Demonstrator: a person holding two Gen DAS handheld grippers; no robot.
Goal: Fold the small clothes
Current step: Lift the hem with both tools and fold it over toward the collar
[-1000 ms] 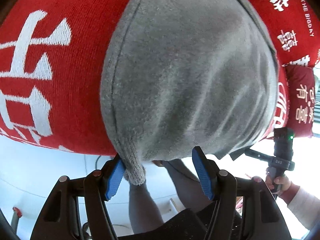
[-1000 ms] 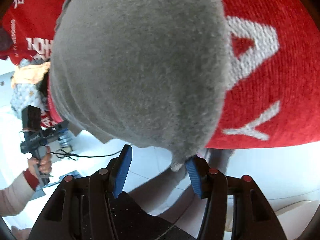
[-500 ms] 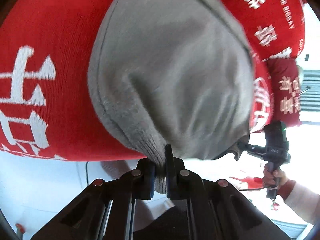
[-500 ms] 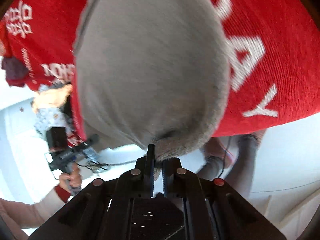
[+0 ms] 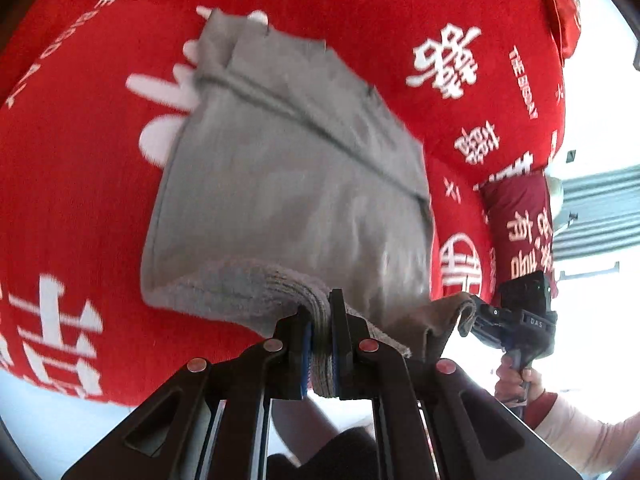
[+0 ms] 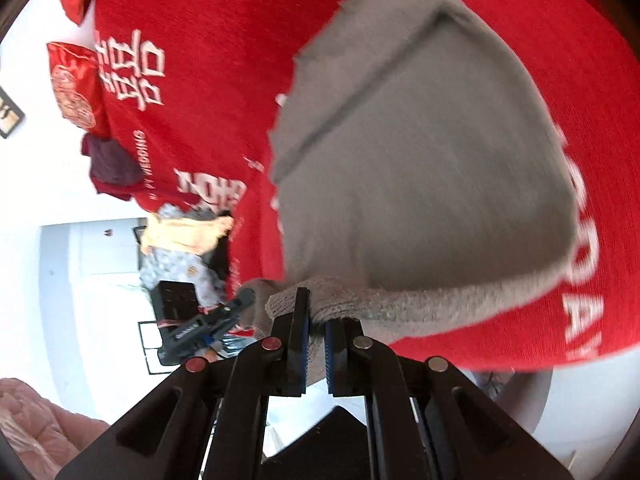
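A: Grey knit garment (image 5: 288, 184) on red blanket (image 5: 80, 160), ribbed near hem pinched by left gripper (image 5: 320, 344) and right gripper (image 6: 316, 344), both clamped.

B: Carry both corners level to the far edge, keep hem taut.

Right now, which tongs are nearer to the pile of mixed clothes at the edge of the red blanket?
Left. The left tongs sit just in front of the clothes pile; the right tongs are farther along the grey garment. Both clamp it.
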